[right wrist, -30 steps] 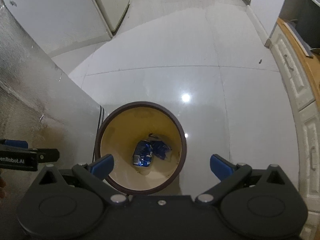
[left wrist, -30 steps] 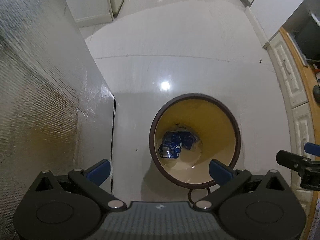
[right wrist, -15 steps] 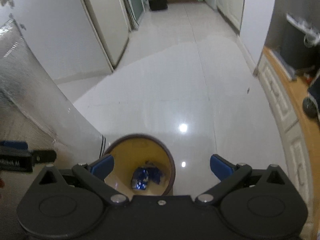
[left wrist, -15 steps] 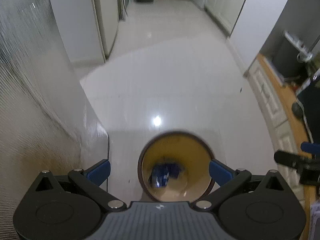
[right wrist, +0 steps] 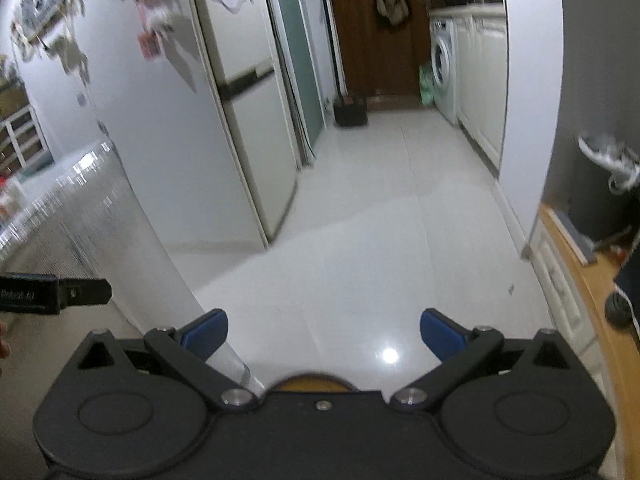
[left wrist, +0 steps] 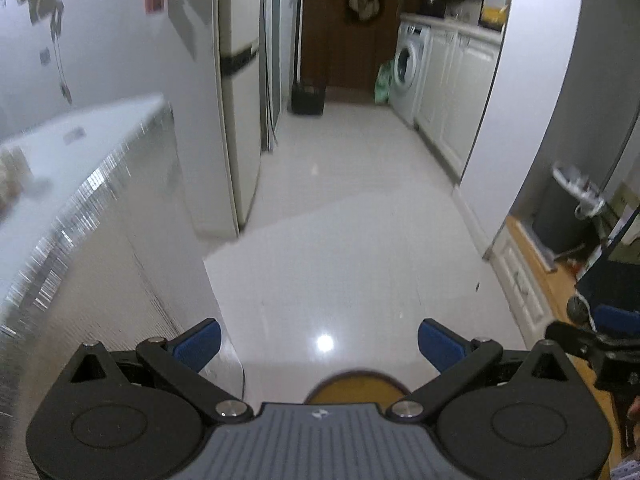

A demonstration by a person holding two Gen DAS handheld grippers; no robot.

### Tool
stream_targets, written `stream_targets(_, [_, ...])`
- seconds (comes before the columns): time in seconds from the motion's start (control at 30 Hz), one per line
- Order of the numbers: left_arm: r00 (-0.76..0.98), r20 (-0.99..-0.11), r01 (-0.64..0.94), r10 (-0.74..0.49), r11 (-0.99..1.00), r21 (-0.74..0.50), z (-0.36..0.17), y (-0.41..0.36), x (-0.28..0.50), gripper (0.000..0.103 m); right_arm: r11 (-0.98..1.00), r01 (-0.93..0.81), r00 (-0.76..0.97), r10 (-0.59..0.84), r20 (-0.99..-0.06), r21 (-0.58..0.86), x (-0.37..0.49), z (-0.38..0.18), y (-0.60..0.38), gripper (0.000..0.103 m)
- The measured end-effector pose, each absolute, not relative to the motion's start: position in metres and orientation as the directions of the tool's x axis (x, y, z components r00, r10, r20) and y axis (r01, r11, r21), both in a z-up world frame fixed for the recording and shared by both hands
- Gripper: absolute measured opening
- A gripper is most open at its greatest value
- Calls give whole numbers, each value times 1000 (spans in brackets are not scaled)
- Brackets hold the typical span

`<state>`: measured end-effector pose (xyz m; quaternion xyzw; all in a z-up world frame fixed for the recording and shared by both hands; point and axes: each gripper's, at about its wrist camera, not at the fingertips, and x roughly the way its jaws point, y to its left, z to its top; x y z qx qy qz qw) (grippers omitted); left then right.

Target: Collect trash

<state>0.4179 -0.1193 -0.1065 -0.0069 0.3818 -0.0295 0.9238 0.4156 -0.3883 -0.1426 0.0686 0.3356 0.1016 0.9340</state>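
Only the far rim of the round brown bin with its yellow inside [left wrist: 358, 386] shows at the bottom of the left wrist view, just past my left gripper [left wrist: 319, 344]. The same bin [right wrist: 312, 384] peeks out below my right gripper [right wrist: 324, 332] in the right wrist view. What lies inside the bin is hidden. Both grippers are open, blue pads wide apart, nothing between them, held high and pointing down a hallway. The right gripper [left wrist: 592, 340] also shows at the right edge of the left wrist view, and the left gripper [right wrist: 52, 294] at the left edge of the right wrist view.
A silver foil-covered counter [left wrist: 92, 216] stands on the left, a tall fridge [right wrist: 240, 120] behind it. White glossy floor [left wrist: 340, 240] runs to a brown door, a washing machine [left wrist: 406, 68] and white cabinets. A wooden cabinet top [right wrist: 592, 292] and a dark bin [right wrist: 596, 196] stand right.
Both grippers have tilted up and away from the bin, so the view swung from the bin's inside with blue wrappers to the hallway. The jaws stayed open.
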Motion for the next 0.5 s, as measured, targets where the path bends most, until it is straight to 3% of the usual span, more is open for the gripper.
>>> stream_targets(0.5, [846,-531,40,-37,999,-6,23,-83,356,103,953,-248,846,301,-440,175,392,-21,-339,103])
